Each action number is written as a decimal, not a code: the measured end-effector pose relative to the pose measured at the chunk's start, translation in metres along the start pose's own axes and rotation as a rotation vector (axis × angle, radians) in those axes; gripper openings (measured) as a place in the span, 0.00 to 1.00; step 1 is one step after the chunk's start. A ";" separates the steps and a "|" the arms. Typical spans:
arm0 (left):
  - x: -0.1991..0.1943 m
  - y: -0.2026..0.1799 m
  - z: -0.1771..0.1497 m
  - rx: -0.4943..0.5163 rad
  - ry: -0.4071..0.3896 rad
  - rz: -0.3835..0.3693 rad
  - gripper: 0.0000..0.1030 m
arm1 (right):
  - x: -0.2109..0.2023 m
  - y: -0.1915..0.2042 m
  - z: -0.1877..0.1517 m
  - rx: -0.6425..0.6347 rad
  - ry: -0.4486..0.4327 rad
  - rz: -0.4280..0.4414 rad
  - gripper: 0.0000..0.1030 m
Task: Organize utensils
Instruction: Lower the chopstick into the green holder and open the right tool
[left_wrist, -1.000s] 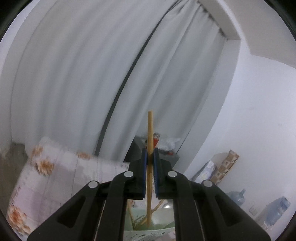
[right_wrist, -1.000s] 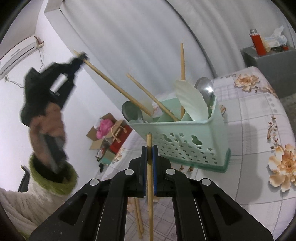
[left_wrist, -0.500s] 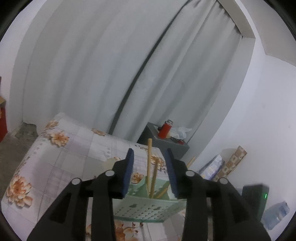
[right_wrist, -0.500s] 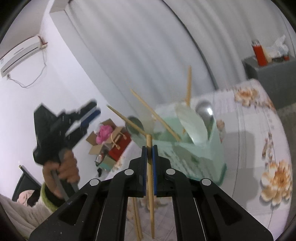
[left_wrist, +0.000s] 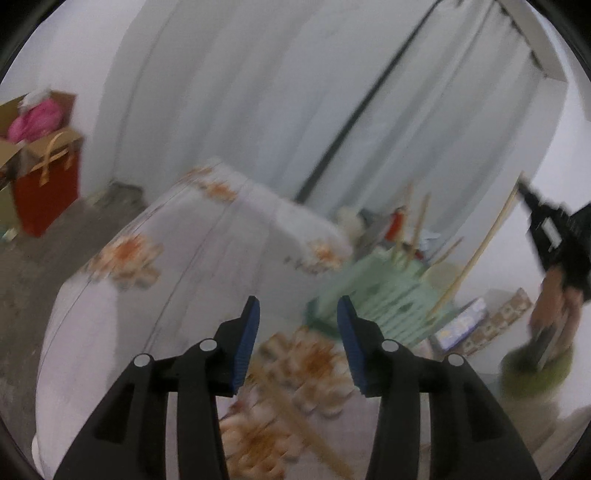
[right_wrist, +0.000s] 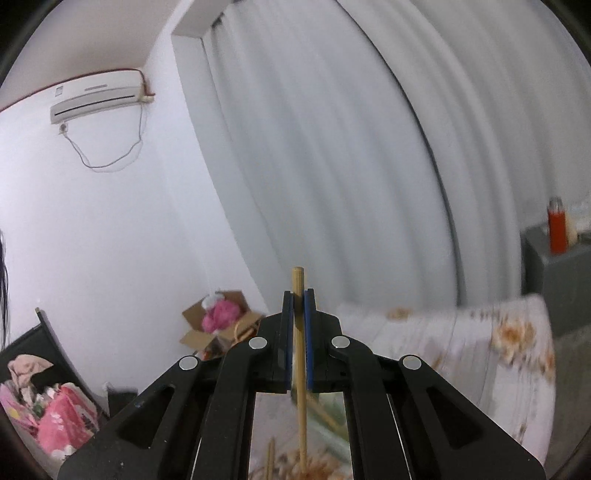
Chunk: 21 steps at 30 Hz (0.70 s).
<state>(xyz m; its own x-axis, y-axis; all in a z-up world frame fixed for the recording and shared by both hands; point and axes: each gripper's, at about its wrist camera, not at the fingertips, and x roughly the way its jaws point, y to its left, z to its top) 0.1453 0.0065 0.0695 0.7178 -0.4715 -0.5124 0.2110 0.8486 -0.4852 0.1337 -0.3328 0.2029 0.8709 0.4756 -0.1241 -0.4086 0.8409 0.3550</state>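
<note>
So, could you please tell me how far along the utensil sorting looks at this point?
Partly done. Several chopsticks already stand in the green basket. In hand: the right tool is shut on one chopstick, lifted off the table. The left tool is empty, its jaws opening above the floral tablecloth. Left: at least one loose chopstick lies on the cloth below it; blur hides any others.

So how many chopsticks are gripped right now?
1: a chopstick pinched upright in the right gripper. The left gripper is opening, with nothing between its jaws.
</note>
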 end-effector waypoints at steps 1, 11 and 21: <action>0.000 0.003 -0.005 0.001 0.005 0.016 0.41 | 0.002 0.001 0.006 -0.012 -0.012 -0.007 0.03; 0.004 0.007 -0.040 0.030 0.071 0.057 0.41 | 0.025 -0.008 0.015 -0.081 -0.052 -0.122 0.03; 0.011 -0.001 -0.045 0.051 0.096 0.053 0.44 | 0.059 -0.037 -0.047 -0.029 0.134 -0.222 0.05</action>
<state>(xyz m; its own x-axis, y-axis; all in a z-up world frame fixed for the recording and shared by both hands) 0.1233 -0.0101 0.0321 0.6622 -0.4445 -0.6032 0.2096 0.8828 -0.4204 0.1871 -0.3241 0.1392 0.8969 0.3071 -0.3182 -0.2209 0.9345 0.2792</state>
